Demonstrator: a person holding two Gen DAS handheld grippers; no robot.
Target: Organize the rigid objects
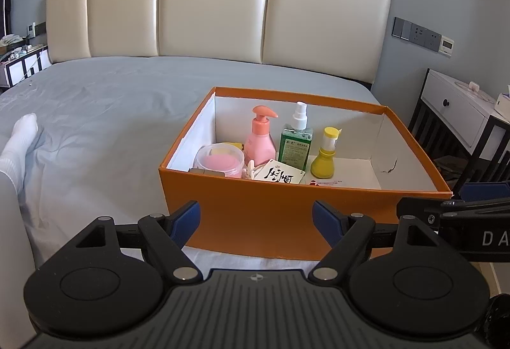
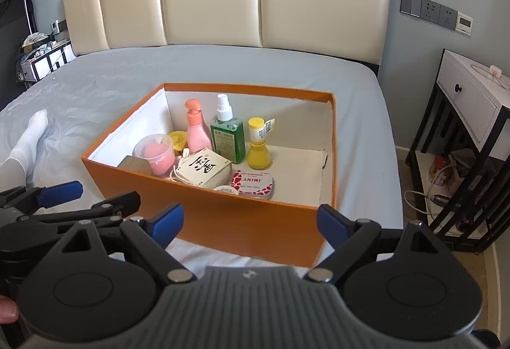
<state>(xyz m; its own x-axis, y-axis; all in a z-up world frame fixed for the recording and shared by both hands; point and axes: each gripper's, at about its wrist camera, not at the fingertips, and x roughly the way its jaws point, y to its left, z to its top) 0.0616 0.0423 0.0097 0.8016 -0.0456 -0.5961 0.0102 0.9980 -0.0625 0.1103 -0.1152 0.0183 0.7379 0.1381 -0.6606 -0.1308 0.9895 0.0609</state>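
An orange box (image 1: 255, 205) (image 2: 242, 221) sits on the bed. Inside it stand a pink pump bottle (image 1: 259, 138) (image 2: 196, 130), a green spray bottle (image 1: 296, 141) (image 2: 228, 132) and a yellow bottle (image 1: 325, 157) (image 2: 258, 145). A clear tub with pink contents (image 1: 220, 159) (image 2: 156, 154), a white card box (image 1: 280, 175) (image 2: 204, 169) and a red-white mint tin (image 2: 251, 183) lie in front of them. My left gripper (image 1: 256, 218) is open and empty just before the box's near wall. My right gripper (image 2: 250, 223) is open and empty, beside it on the right.
The bed (image 1: 111, 100) has a grey sheet and a cream headboard (image 1: 216, 4). A white-socked foot (image 1: 19, 138) (image 2: 28, 138) rests at the left. A white nightstand (image 2: 468, 113) with cables under it stands at the right. Wall sockets (image 2: 433, 12) are above it.
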